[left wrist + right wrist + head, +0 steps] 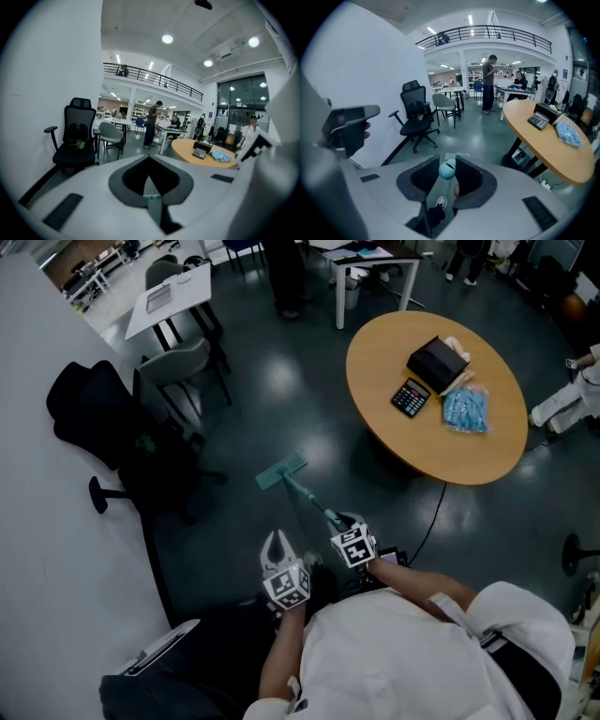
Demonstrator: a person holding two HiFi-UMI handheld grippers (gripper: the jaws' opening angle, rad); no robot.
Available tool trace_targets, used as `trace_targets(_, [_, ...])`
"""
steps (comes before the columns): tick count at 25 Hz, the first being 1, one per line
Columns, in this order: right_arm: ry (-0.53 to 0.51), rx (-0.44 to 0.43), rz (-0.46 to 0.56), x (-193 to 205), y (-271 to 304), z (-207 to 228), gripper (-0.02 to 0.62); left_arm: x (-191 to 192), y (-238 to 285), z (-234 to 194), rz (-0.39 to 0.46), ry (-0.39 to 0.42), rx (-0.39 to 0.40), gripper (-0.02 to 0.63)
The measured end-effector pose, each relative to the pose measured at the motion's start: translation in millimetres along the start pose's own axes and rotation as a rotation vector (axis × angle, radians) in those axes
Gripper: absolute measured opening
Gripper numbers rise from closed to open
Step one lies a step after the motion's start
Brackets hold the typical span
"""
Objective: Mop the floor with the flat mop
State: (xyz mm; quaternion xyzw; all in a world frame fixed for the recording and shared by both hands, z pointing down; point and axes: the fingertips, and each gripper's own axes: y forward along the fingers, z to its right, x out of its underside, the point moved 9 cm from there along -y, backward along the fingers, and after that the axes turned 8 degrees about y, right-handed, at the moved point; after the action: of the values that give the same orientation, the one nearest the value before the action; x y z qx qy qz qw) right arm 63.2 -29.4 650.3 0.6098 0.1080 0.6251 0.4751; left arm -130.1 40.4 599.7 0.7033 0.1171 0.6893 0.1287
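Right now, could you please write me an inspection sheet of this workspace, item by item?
Surface: dark glossy floor, no spill seen.
Job's things: flat mop with its head flat on the floor; mop handle runs up to the right gripper.
Clutter: round table carries a black box, a calculator and a blue packet.
Grippers: right gripper shut on the mop handle's teal end; left gripper jaws together, nothing seen between them.
Cables: black cable trails over the floor below the table's edge.
Surroundings: black office chair, grey chair, white desk, a person standing farther off.

Dark glossy floor (pixel 281 390), teal mop head (pixel 281 470) flat on it, black office chair (pixel 103 418), round wooden table (pixel 394 418), possibly a cable (pixel 433 512)
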Motion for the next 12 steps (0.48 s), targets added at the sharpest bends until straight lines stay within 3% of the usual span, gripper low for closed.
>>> trace_targets(6, [0.008, -0.006, -0.031, 73.9, -108.1, 20.3, 0.110, 14.1, -45.8, 46.6, 0.016, -0.015, -0.004, 0.003])
trace_targets(9, [0.010, -0.007, -0.047, 96.4, -120.2, 24.1, 0.110, 18.4, -57.5, 56.9, 0.012, -0.022, -0.011, 0.003])
trace_targets(12, [-0.007, -0.010, -0.025, 93.9, -107.6, 23.4, 0.110, 19.1, -56.0, 55.8, 0.002, -0.027, -0.020, 0.003])
